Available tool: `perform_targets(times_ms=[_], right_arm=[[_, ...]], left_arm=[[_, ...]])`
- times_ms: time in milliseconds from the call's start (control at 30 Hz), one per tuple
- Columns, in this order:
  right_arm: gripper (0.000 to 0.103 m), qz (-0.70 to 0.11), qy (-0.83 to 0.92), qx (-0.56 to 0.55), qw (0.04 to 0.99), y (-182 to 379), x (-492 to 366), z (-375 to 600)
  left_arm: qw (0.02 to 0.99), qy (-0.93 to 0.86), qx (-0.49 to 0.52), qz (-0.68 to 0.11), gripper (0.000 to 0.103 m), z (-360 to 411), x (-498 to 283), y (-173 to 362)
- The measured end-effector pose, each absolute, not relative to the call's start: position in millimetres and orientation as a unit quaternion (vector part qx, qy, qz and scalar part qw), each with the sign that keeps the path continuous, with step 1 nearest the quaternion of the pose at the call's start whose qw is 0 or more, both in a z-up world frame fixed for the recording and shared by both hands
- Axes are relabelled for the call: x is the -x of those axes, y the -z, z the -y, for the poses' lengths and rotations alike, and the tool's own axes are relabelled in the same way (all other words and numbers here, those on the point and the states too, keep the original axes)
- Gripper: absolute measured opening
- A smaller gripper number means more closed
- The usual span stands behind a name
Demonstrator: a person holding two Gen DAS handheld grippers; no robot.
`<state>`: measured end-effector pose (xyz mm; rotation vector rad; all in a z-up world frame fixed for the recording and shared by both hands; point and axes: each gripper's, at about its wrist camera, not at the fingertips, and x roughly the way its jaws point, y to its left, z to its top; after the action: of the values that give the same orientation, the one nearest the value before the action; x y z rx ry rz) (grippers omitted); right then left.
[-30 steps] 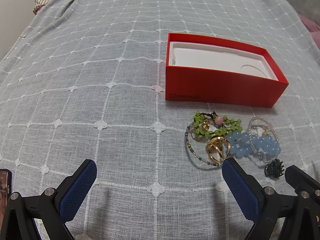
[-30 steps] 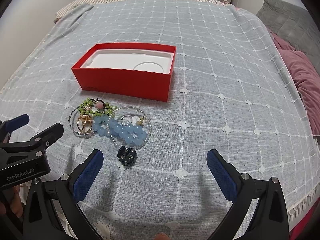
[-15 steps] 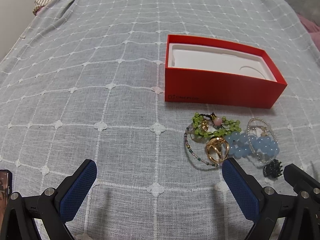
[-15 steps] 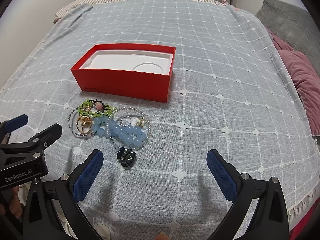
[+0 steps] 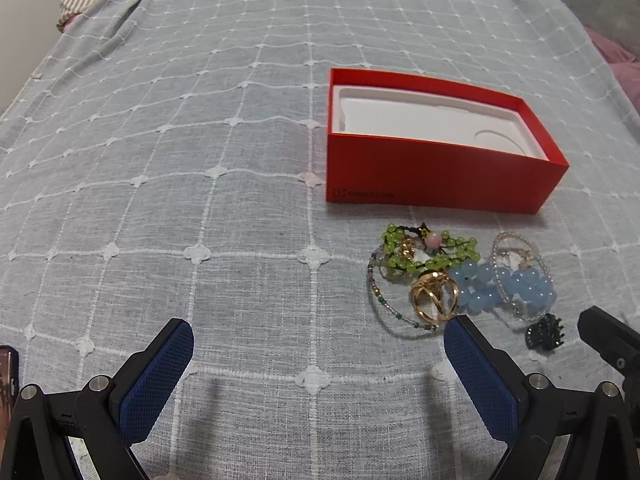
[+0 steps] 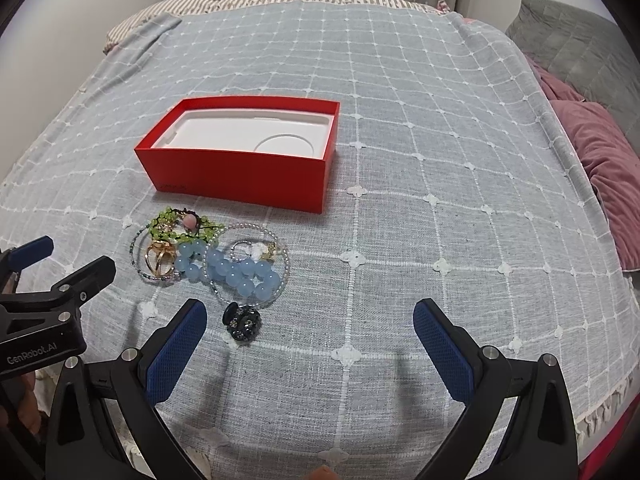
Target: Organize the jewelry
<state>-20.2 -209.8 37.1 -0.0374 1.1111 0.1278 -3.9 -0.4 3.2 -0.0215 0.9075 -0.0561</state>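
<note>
An open red box (image 5: 436, 178) (image 6: 240, 178) with a white moulded insert lies on the grey checked bedspread. In front of it is a heap of jewelry: a green bead bracelet (image 5: 430, 254) (image 6: 178, 226), a gold ring piece (image 5: 434, 296) (image 6: 160, 260), a blue bead bracelet (image 5: 508, 288) (image 6: 240, 274), a thin clear bead loop (image 6: 256, 248) and a dark hair claw (image 5: 546, 332) (image 6: 242, 320). My left gripper (image 5: 318, 354) is open, with the gold piece just beyond its right finger. My right gripper (image 6: 310, 338) is open, the claw near its left finger.
The bedspread (image 6: 400, 160) covers the whole bed. Grey and pink pillows (image 6: 592, 128) lie along the right side. A striped sheet (image 6: 248, 0) shows at the far end. The left gripper's body (image 6: 48, 312) sits at the right view's left edge.
Both grippers stay open and nearly still. The views shift only slightly; the jewelry and box have not moved.
</note>
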Motion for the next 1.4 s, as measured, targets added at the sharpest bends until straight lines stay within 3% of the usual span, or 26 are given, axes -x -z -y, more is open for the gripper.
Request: perform_targets(times_ms=[167, 700, 1000, 1067, 1167, 1400], right_arm=[[0.103, -0.517, -0.104, 0.008, 0.849, -32.4, 22.6, 209.2], [0.103, -0.522, -0.202, -0.004, 0.829, -7.9, 12.8, 202.7], [0.096, -0.519, -0.222, 0.017, 0.825, 3.8, 1.3, 188.9], [0.094, -0.516, -0.224, 0.023, 0.827, 4.9, -1.5, 186.8], [0.091, -0.513, -0.227, 0.030, 0.828, 7.2, -5.0, 183.5], [0.087, -0.509, -0.229, 0.045, 0.829, 10.9, -10.3, 176.5]], left_arm=[[0.910, 0.059, -0.004, -0.410, 0.103, 0.1, 8.2, 1.3], [0.898, 0.120, -0.011, -0.423, 0.101, -10.8, 4.4, 12.4], [0.891, 0.162, -0.009, -0.423, 0.073, -0.6, -3.6, 17.2], [0.888, 0.167, 0.006, -0.429, 0.056, -2.1, -7.0, 18.3], [0.882, 0.172, 0.034, -0.437, 0.043, -5.6, -13.7, 19.7], [0.869, 0.173, 0.076, -0.457, 0.026, -3.5, -27.5, 26.2]])
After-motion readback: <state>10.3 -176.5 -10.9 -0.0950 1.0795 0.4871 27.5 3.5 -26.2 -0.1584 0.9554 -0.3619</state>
